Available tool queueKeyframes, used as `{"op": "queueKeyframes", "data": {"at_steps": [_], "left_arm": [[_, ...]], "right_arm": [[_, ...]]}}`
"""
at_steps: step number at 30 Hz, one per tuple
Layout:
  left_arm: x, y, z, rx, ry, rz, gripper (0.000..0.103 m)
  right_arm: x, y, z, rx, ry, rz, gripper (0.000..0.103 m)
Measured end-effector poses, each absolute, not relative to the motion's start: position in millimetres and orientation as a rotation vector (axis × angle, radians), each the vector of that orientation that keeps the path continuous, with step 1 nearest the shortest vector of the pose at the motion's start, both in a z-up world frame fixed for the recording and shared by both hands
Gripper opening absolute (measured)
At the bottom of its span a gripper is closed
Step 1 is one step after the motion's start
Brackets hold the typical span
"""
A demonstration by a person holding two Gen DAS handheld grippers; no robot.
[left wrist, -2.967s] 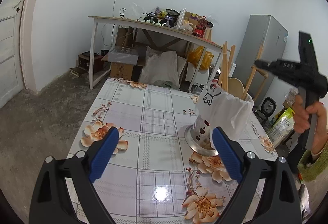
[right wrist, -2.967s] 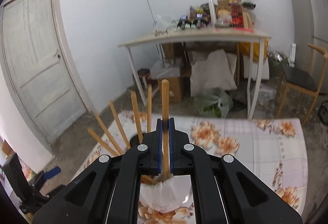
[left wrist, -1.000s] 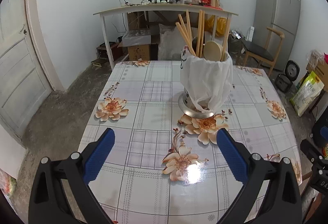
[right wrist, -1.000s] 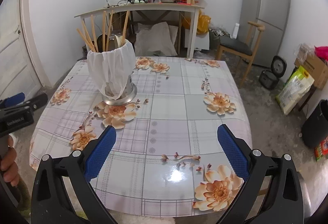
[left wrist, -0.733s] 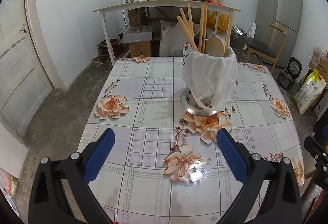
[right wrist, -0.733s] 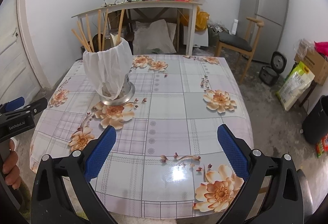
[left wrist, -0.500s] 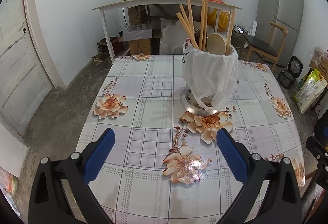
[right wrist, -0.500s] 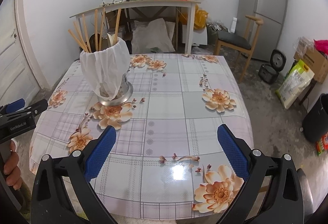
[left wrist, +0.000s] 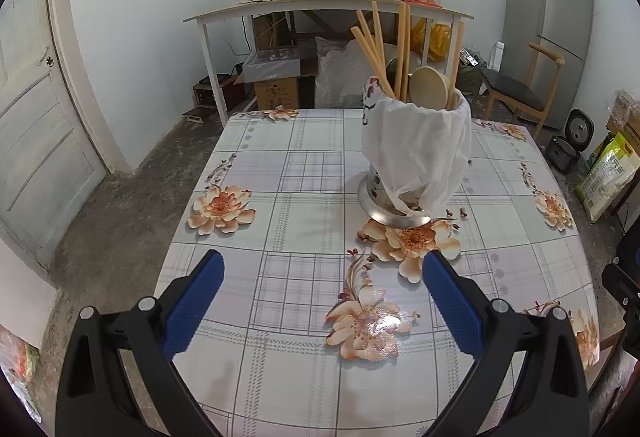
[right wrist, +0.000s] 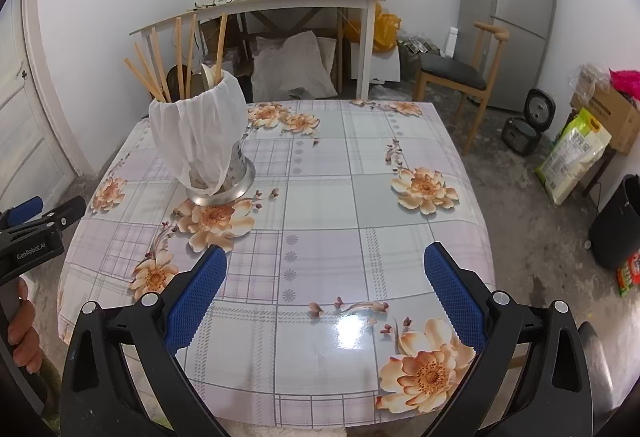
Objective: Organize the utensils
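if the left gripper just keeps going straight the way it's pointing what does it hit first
Probably the table itself. The left gripper is open, empty and angled down at the floral tablecloth; between its fingers there is only bare cloth. The utensil holder stands farther off and right of that line, though depth is uncertain.

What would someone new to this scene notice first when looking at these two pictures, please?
Probably the utensil holder draped in white plastic, standing on the floral tablecloth with wooden chopsticks and a wooden spoon sticking out of its top. Next, the left gripper and right gripper, both open and empty above the table's near edge.
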State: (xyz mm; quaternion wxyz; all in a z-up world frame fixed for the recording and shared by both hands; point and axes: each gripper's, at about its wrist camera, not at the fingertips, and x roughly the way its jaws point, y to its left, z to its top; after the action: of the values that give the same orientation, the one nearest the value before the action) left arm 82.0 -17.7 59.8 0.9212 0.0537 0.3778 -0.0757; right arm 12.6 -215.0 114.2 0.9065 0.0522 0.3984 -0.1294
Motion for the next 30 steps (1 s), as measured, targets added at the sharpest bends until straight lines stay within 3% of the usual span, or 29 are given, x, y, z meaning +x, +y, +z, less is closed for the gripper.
{"op": "queueKeyframes", "data": {"at_steps": [30], "left_arm": [[90.1,22.7,62.0,0.098,0.761,-0.058,0.097]], "right_arm": [[21.7,-218.8,121.8,0.085,0.797,-0.281,0.095]]}}
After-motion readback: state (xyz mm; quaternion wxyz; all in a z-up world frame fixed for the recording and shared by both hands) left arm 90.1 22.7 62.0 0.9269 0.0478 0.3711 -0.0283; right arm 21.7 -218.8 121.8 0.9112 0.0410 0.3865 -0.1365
